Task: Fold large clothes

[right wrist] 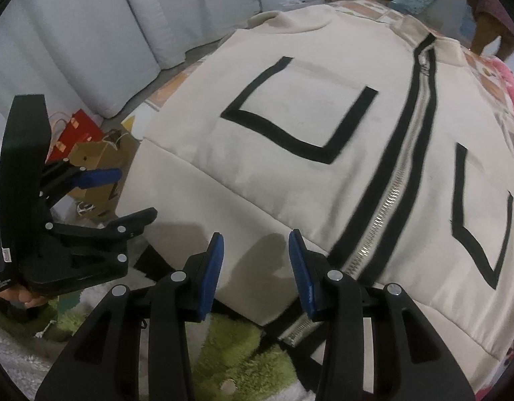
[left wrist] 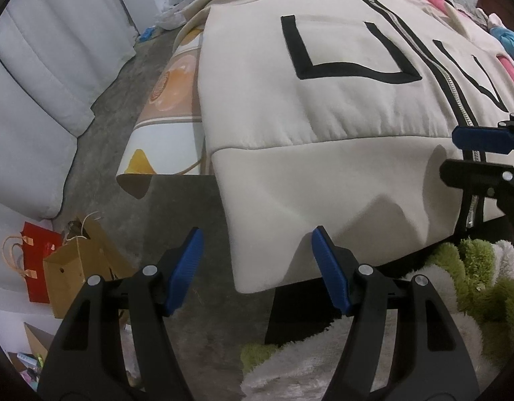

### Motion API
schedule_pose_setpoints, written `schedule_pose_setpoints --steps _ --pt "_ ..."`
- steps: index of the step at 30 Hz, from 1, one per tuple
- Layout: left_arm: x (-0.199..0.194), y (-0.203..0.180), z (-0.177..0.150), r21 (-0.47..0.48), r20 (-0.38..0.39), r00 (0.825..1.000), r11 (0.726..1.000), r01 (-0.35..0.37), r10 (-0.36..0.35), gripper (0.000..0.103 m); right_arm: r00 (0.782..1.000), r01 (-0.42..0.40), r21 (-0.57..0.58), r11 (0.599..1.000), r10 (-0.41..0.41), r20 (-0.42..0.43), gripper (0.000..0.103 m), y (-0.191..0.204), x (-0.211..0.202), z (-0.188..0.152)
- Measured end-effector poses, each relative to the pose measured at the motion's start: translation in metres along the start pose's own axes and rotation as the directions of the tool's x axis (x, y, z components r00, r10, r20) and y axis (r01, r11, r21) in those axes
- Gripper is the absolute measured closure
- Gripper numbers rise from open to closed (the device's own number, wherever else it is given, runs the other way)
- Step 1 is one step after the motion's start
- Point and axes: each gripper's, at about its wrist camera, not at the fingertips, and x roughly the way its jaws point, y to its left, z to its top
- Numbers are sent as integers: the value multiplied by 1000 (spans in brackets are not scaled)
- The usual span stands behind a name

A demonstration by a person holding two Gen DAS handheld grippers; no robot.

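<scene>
Left wrist view: a cream jacket (left wrist: pixel 323 107) fills the centre and upper right of the frame, spread flat on a surface (left wrist: pixel 163 100) covered in an orange-and-white patterned sheet. Its wide hem band (left wrist: pixel 307 200) hangs over the near edge. The cloth looks thick and fleecy, soft yet bulky; I judge it fairly heavy for a garment, slow to drape and not slippery. Black tape outlines a pocket (left wrist: pixel 343 50), and a metal zip (left wrist: pixel 454 93) runs along the right of the frame. The left tool (left wrist: pixel 257 269) sits at lower centre with its blue pads apart, the hem's corner between them but not pinched. The right tool (left wrist: pixel 470 153) enters at the right edge, pads apart, just over the hem near the zip. Paper bags (left wrist: pixel 56 264) stand on the concrete floor at lower left.

Right wrist view: the jacket covers the centre and right of the frame, zip closed. The right tool (right wrist: pixel 257 274) at lower centre is open around the hem edge, just left of the zip (right wrist: pixel 387 207). The left tool (right wrist: pixel 120 197) shows at the left edge, open. The doubled hem band looks the firmest hold; the zip teeth would be hard and slick. A green shaggy rug (right wrist: pixel 230 344) lies below.
</scene>
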Motion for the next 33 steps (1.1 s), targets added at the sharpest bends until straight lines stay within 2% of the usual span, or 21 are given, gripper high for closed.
schedule_pose_setpoints --steps 14,18,26,33 --pt "-4 17 6 -68 -3 1000 997 -27 26 39 999 -48 -55 997 48 -6 63 16 11 16" --pt "-11 35 10 -119 16 1000 993 -19 21 39 998 -58 -84 995 60 17 63 24 9 27" --pt "-25 83 29 -203 96 993 978 -53 73 39 994 -56 -163 985 70 81 63 48 8 73" --pt "-18 125 58 -277 147 988 961 -9 51 39 995 -54 -157 986 66 72 63 59 13 77"
